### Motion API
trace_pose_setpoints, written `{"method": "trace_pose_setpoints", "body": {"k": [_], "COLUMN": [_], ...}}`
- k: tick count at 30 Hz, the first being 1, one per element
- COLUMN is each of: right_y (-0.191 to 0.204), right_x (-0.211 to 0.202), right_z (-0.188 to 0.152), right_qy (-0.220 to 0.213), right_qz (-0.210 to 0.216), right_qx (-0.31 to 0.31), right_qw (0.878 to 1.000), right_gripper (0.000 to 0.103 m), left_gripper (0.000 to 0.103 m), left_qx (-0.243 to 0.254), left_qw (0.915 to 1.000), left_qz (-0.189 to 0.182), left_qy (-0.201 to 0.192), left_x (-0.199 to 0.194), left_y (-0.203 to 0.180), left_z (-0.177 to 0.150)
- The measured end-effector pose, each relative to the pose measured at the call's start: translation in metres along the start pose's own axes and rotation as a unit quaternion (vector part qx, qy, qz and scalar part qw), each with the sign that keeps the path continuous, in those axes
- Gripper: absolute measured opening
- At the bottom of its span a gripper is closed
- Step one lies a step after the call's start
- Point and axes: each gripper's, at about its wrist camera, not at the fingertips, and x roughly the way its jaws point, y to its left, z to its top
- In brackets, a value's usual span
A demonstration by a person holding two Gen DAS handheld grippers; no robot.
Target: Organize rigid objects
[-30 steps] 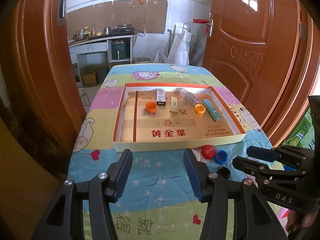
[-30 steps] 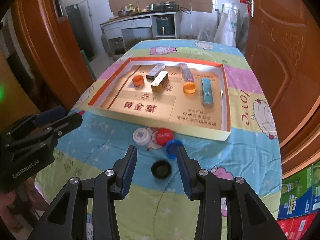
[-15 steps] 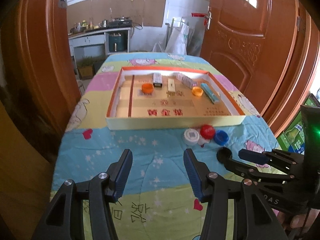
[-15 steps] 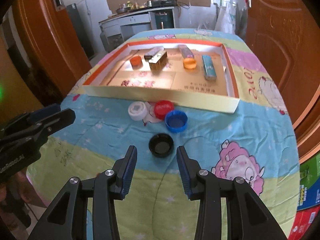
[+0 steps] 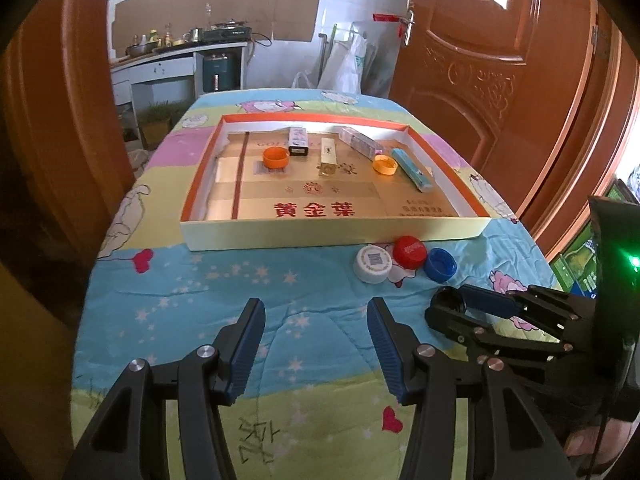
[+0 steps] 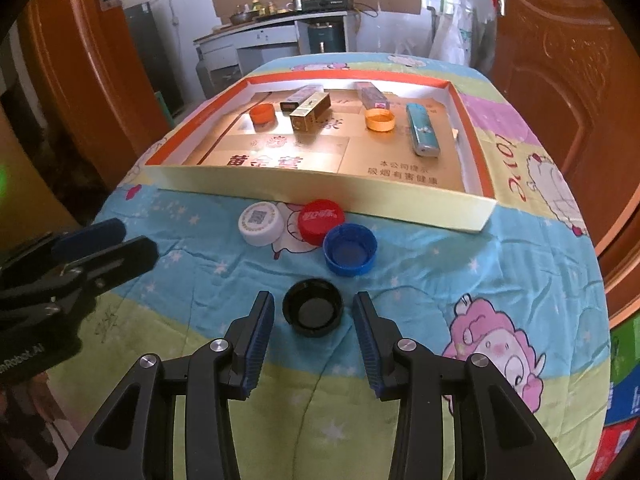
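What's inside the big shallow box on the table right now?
Inside the box: two orange caps, a gold pack, a teal pack, two more packs. The near wall hides some floor.

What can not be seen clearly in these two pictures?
- Black cap: left wrist view, mostly hidden behind the right tongs.
- Tray floor print: right wrist view, partly cut by the near wall.
- White cap code: both views, too small to read.
- Counter items: both views, far and blurred.
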Motion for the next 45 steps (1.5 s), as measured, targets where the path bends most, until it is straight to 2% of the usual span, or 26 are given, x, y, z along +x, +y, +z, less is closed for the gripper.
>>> {"method": "trace_pose_setpoints", "body": {"k": [1,3,15,23,25,26,27,28,38,45], "right_y": [0.002,0.005,-0.010,-0.017,-0.017,-0.017,-0.016,-0.016,-0.014,-0.009], "right_x": [0.001,0.003,-0.008,-0.010,-0.010,-0.010,-0.010,-0.010,-0.016,-0.028], "right_z": [0.000,0.001,-0.010,-0.014,-0.014,-0.014,-0.014,-0.014,-0.012,-0.002], "right_qy": [0.000,-0.001,-0.001,-0.004,-0.003,-0.003,-0.004,-0.004,-0.011,-0.027], "right_qz": [-0.003,-0.015,-0.008,-0.002,-0.001,-0.001,-0.001,-0.001,0.001,0.001], "right_qx": [-0.006,-0.020,-0.008,0.000,0.000,0.001,0.002,0.003,0.004,-0.002], "right_qw": [1.000,1.000,1.000,1.000,1.000,1.000,1.000,1.000,1.000,1.000], "right_gripper": [0.041,0.031,0.031,0.031,0.031,0.031,0.031,0.031,0.031,0.031], "left_gripper": [0.053,0.053,0.053,0.053,0.053,0.047,0.036,0.030,0.031,0.031], "left_qx": [0.003,0.012,0.069,0.075,0.070,0.069,0.067,0.068,0.056,0.045], "left_qw": [1.0000,0.9999,0.9969,0.9963,0.9967,0.9968,0.9969,0.9969,0.9977,0.9985], "left_qz": [-0.001,-0.001,-0.001,0.014,0.013,0.015,0.019,0.023,0.026,0.029], "left_qy": [0.002,0.009,0.037,0.041,0.040,0.038,0.036,0.033,0.029,0.012], "left_x": [0.003,0.011,0.058,0.077,0.077,0.075,0.075,0.073,0.058,0.034], "left_y": [-0.002,-0.006,-0.039,-0.042,-0.040,-0.040,-0.039,-0.039,-0.031,-0.025], "left_z": [0.001,0.004,0.021,0.026,0.026,0.025,0.025,0.025,0.023,0.027]}}
